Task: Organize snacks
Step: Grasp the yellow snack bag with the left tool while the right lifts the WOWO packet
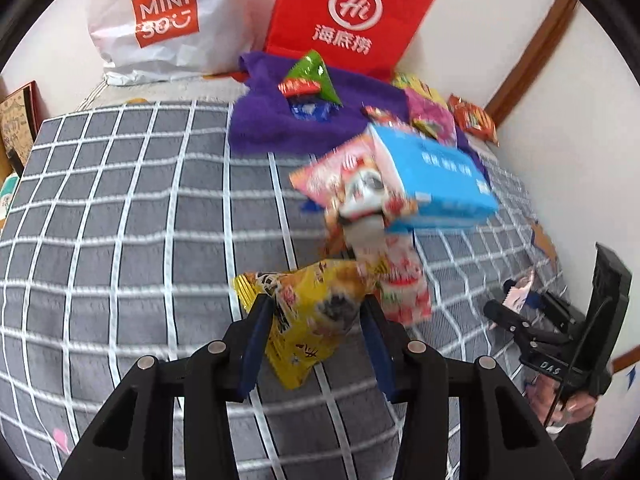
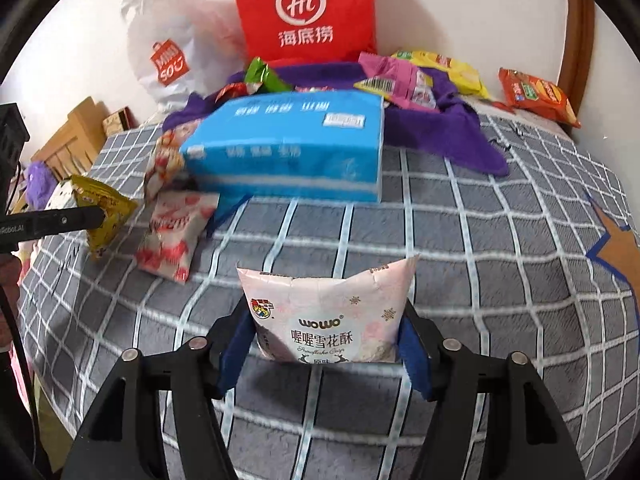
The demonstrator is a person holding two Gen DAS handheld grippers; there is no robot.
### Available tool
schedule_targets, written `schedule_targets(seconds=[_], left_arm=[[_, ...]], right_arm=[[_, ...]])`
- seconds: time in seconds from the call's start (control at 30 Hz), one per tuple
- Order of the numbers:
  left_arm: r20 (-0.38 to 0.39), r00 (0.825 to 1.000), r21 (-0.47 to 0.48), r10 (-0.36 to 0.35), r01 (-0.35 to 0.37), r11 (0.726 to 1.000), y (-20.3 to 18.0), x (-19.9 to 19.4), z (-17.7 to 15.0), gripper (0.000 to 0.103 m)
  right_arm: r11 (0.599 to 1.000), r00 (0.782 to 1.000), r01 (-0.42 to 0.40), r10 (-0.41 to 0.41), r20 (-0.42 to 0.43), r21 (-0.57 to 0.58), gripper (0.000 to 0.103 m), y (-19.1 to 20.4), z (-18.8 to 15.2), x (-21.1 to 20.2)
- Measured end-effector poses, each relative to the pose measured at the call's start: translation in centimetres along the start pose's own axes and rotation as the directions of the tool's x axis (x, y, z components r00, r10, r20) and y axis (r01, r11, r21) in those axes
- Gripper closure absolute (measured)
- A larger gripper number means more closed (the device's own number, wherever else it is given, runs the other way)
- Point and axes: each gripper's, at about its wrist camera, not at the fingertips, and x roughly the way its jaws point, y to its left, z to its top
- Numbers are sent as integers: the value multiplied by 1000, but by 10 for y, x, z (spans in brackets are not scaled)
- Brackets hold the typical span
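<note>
2 grippers: left gripper (image 1: pixel 316 316) clamps yellow packet (image 1: pixel 308 320); right gripper (image 2: pixel 326 340) clamps pink pouch (image 2: pixel 326 316).

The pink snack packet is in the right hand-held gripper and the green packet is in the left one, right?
Not quite. The left hand-held gripper holds a yellow snack packet, as the left wrist view shows. The pink snack packet is indeed in the right hand-held gripper.
</note>
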Motion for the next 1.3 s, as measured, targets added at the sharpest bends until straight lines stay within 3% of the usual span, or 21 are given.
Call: schedule_targets(seconds=[0.17, 0.37, 0.67, 0.83, 0.97, 1.3], left_arm=[[-5, 999, 7, 31, -31, 999, -4, 3, -7, 57], [-8, 997, 25, 80, -80, 996, -5, 13, -4, 42], [5, 993, 38, 118, -118, 992, -6, 28, 4, 38], [24, 996, 27, 89, -89, 996, -4, 30, 7, 41], [34, 998, 21, 49, -49, 999, -5, 25, 7, 45], [64, 998, 32, 22, -24, 999, -18, -5, 0, 47]], right_arm=[[1000, 1000, -17, 17, 23, 1, 20, -4, -16, -17], [999, 999, -22, 20, 50, 48, 19, -15, -28, -36], [999, 999, 31, -30, -29, 24, 19, -11, -40, -22], [997, 997, 71, -72, -2, -28, 25, -4, -46, -22], [999, 999, 48, -48, 17, -20, 42, -5, -43, -30], [1000, 999, -4, 3, 38, 14, 46, -7, -34, -43]])
